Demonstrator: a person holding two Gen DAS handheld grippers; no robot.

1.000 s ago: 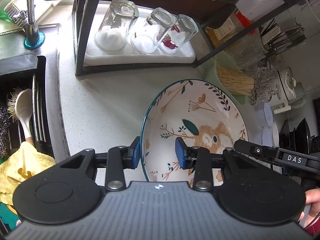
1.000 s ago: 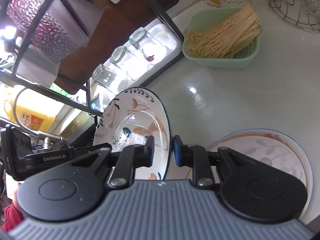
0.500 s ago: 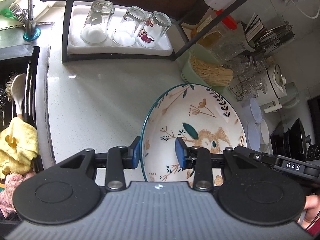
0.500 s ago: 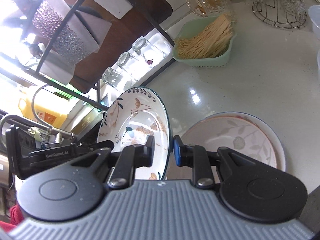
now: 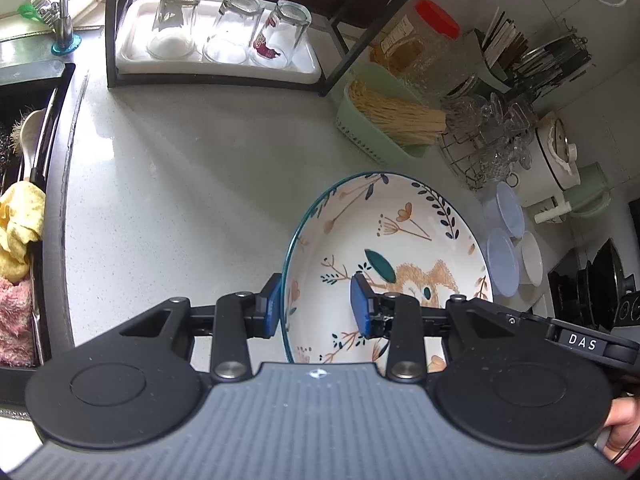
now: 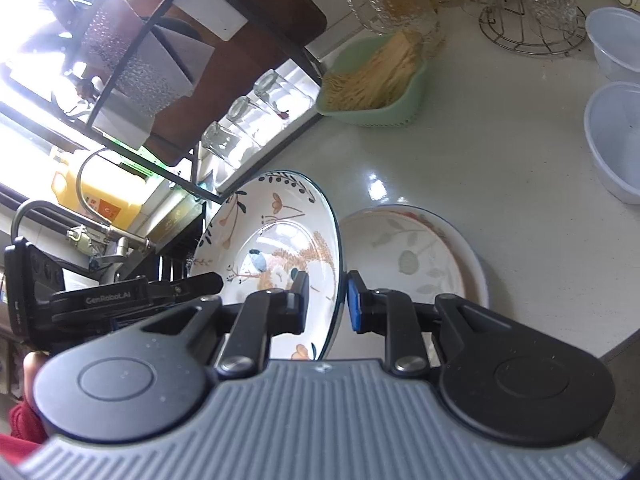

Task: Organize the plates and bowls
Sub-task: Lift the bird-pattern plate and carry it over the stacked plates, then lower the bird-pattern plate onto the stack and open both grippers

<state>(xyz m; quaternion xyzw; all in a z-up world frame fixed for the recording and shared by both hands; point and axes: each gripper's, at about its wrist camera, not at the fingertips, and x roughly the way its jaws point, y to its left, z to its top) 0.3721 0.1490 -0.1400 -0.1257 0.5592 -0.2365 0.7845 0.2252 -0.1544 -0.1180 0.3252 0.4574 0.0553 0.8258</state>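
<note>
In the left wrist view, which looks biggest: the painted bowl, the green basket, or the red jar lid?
1. Painted bowl, though it is nearest the camera.
2. Green basket.
3. Red jar lid.

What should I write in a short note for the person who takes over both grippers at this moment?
Left gripper: fingers on either side of the near rim of the floral bowl.
Right gripper: shut on the same bowl's rim.
The bowl is held tilted above the counter by both grippers.
A second patterned plate lies flat on the counter, beside the held bowl.
Done: bowl picked up.
Left: probably set it on or next to the plate, then release both grips.
</note>
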